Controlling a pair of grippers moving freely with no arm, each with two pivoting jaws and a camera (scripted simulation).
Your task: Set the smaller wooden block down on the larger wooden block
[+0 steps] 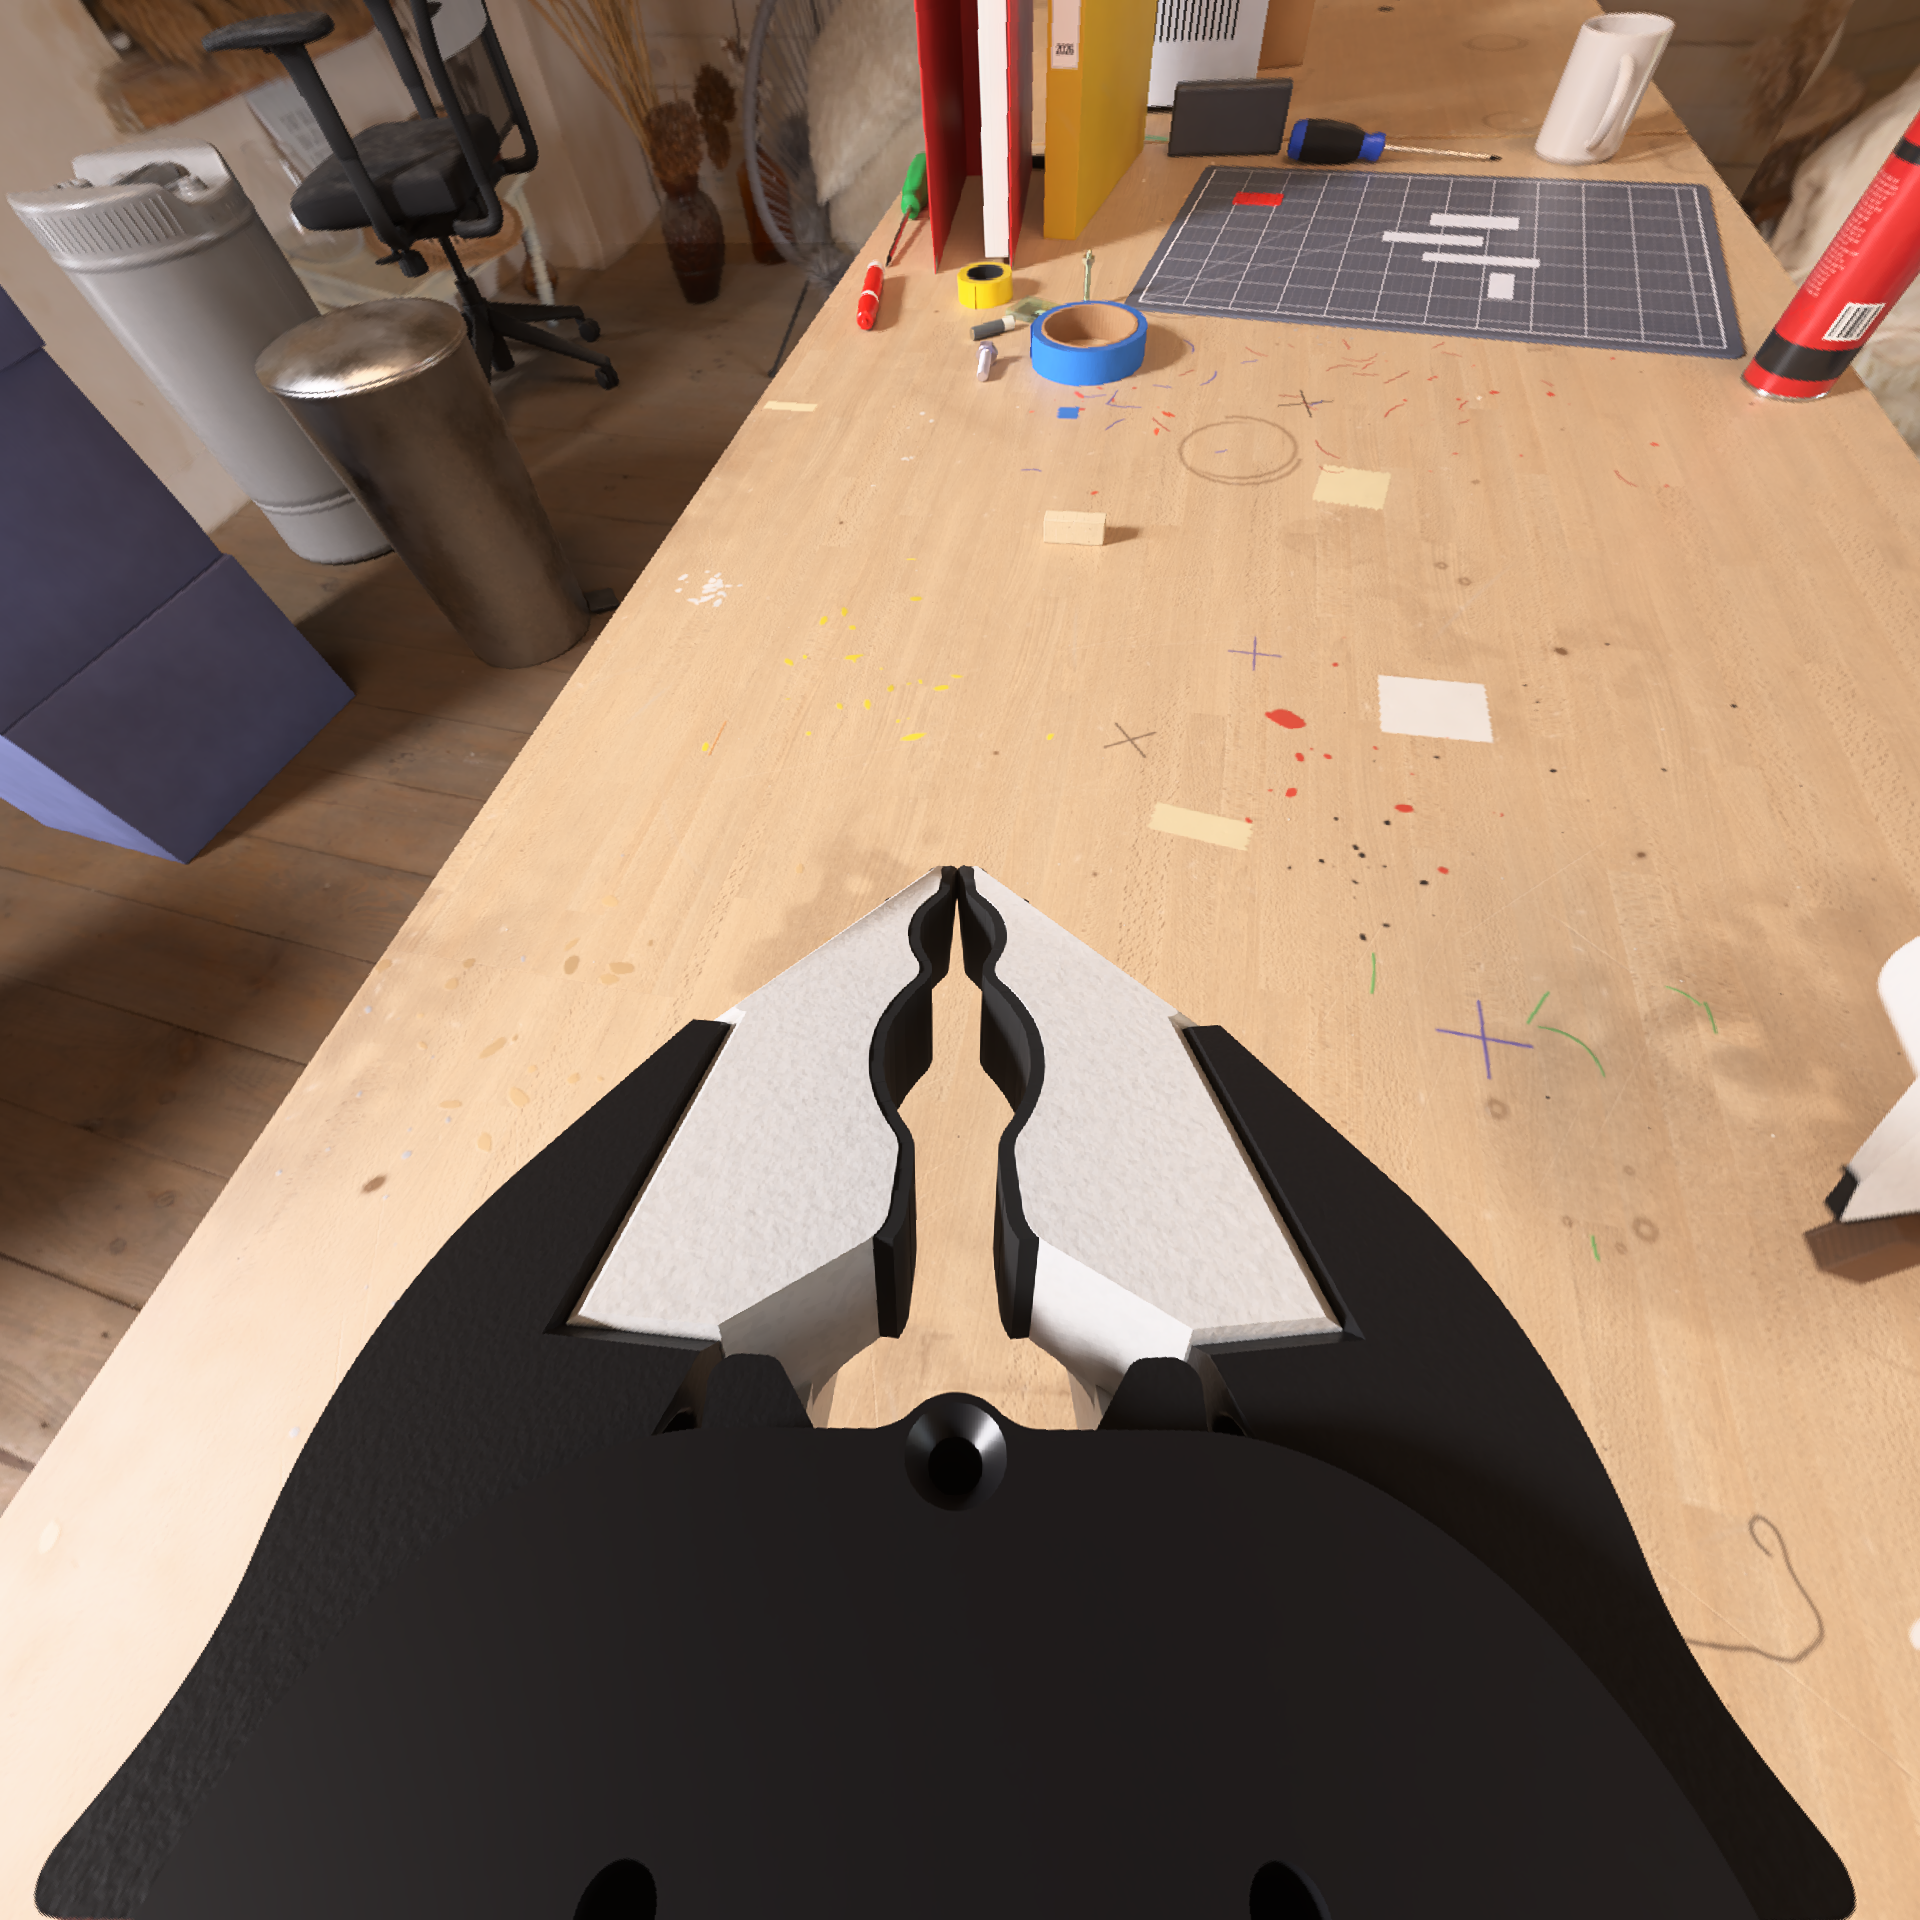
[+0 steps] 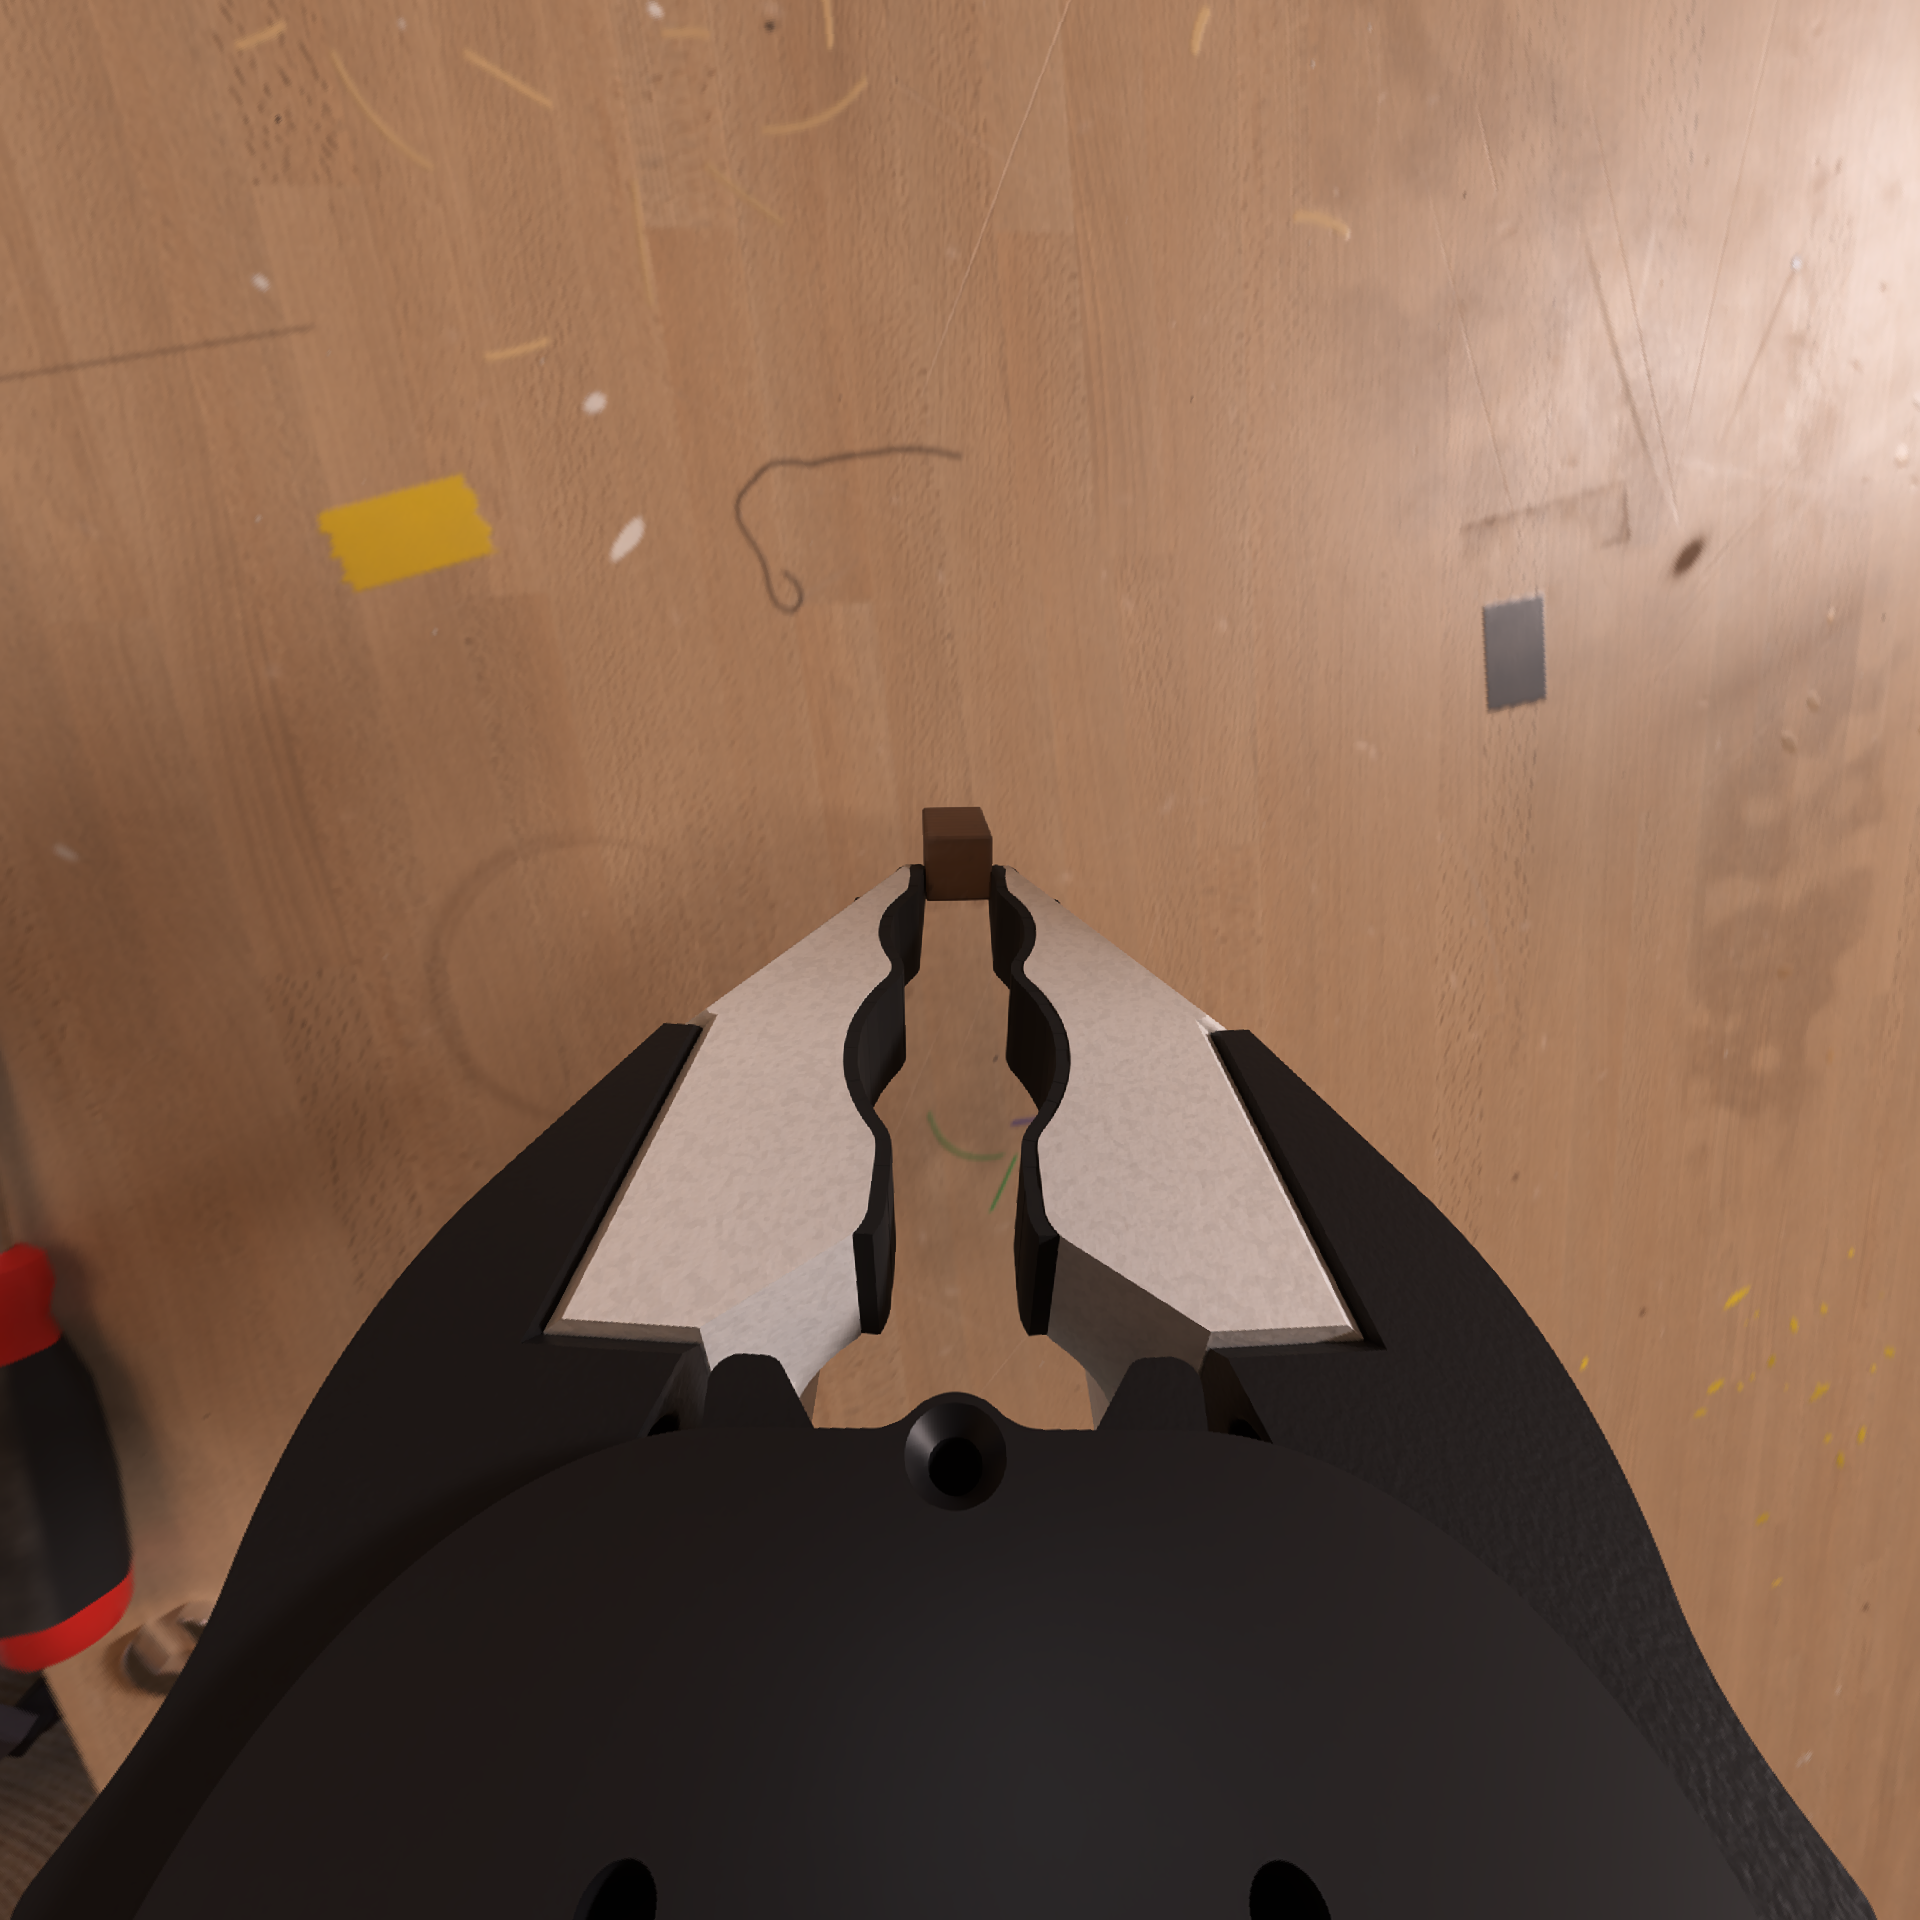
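A small dark brown wooden block (image 2: 956,854) sits between the tips of my right gripper (image 2: 956,883), which is shut on it and points down at the wooden table (image 2: 1247,520). In the left wrist view the right gripper's white finger (image 1: 1896,1101) shows at the right edge, with the brown block (image 1: 1865,1247) at its tip, close to the table. A larger pale wooden block (image 1: 1073,527) lies on the table far ahead of my left gripper (image 1: 956,878). The left gripper is shut and empty, above the table (image 1: 1558,935).
A blue tape roll (image 1: 1088,343), a yellow tape roll (image 1: 984,285), a red marker (image 1: 871,296), binders (image 1: 1018,114), a grid cutting mat (image 1: 1444,260), a white mug (image 1: 1600,88) and a red can (image 1: 1839,260) stand at the far end. The table's left edge drops to the floor. A red-and-black tool (image 2: 52,1455) lies at the left of the right wrist view.
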